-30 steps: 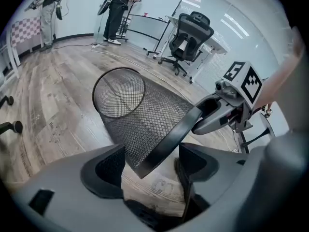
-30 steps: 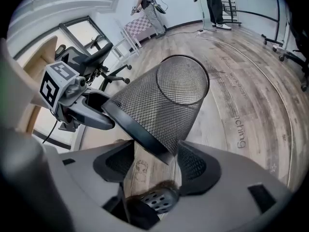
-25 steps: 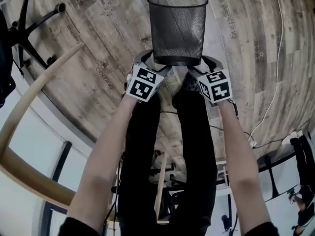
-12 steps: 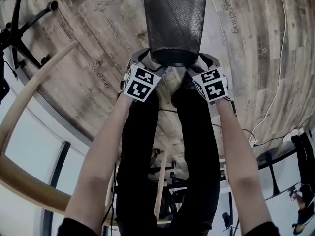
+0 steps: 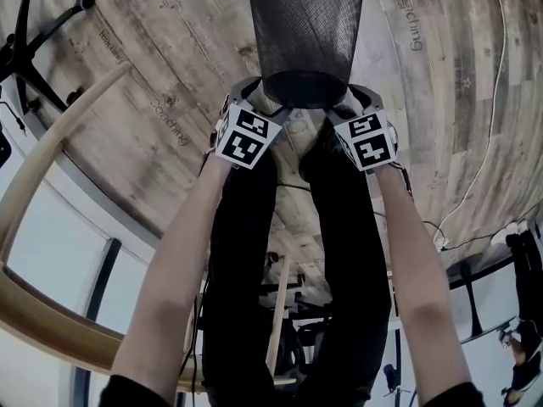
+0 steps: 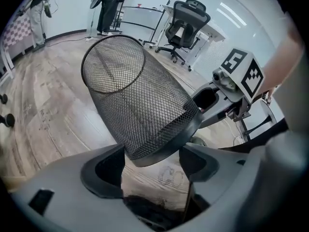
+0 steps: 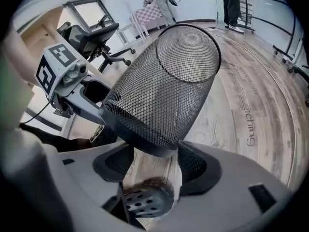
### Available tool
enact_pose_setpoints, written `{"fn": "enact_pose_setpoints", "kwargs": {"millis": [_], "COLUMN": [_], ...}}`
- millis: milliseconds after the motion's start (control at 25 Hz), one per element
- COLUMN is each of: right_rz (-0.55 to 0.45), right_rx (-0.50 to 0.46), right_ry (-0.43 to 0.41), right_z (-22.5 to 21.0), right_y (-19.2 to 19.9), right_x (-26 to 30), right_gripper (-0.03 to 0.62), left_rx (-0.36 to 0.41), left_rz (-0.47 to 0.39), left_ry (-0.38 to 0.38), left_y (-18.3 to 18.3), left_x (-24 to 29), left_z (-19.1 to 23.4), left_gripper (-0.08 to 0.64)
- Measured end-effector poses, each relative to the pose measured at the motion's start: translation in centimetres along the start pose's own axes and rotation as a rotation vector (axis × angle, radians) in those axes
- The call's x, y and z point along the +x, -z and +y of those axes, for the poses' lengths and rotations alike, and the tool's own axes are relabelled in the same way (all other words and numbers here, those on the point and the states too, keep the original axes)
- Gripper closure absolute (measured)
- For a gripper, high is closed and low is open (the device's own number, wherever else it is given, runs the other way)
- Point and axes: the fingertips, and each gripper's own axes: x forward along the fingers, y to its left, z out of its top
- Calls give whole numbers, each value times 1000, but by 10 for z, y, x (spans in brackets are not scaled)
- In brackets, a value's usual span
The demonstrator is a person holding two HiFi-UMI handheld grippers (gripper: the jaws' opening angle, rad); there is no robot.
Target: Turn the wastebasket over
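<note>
A black wire-mesh wastebasket (image 5: 305, 32) hangs over the wooden floor, its open rim pointing away from me and its solid base band toward me. My left gripper (image 5: 254, 102) clasps the left side of the base and my right gripper (image 5: 356, 100) clasps the right side. In the left gripper view the wastebasket (image 6: 140, 100) has its base wedged between the jaws of the left gripper (image 6: 152, 161), and the right gripper (image 6: 205, 98) shows opposite. In the right gripper view the wastebasket (image 7: 169, 81) sits the same way in the right gripper (image 7: 154, 156), with the left gripper (image 7: 99, 93) across from it.
My dark-trousered legs (image 5: 288, 270) stand just below the basket, with a perforated shoe (image 7: 145, 199) under the right gripper. A curved wooden rail (image 5: 51, 159) and a chair base (image 5: 34, 49) lie left. A cable (image 5: 484, 100) runs right. An office chair (image 6: 188, 23) and a standing person (image 6: 111, 8) are beyond.
Both grippers and the basket have sunk a little toward the floor together, and the basket has slid toward the top of the head view. The hold on the base looks the same.
</note>
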Motion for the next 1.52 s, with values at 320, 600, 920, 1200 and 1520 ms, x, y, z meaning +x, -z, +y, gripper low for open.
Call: {"fn": "enact_pose_setpoints", "kwargs": {"millis": [320, 600, 920, 1200, 1520], "right_rz": [29, 44, 100, 80, 14], "right_rx": [21, 11, 0, 37, 45], "right_ry": [6, 14, 31, 82, 118], "right_z": [-3, -2, -12, -37, -57], "right_y": [3, 6, 16, 3, -32], "right_x": [5, 8, -14, -54, -79], "right_gripper": [308, 310, 310, 310, 310], "left_rx": [-50, -83, -152, -270, -309], "left_rz": [15, 1, 18, -86, -85], "left_ry": [12, 43, 39, 26, -20], "left_y": [4, 7, 5, -44, -76], "left_x": [7, 4, -17, -40, -23], "left_z": [-2, -3, -1, -2, -11], "left_gripper": [201, 200, 199, 199, 199]}}
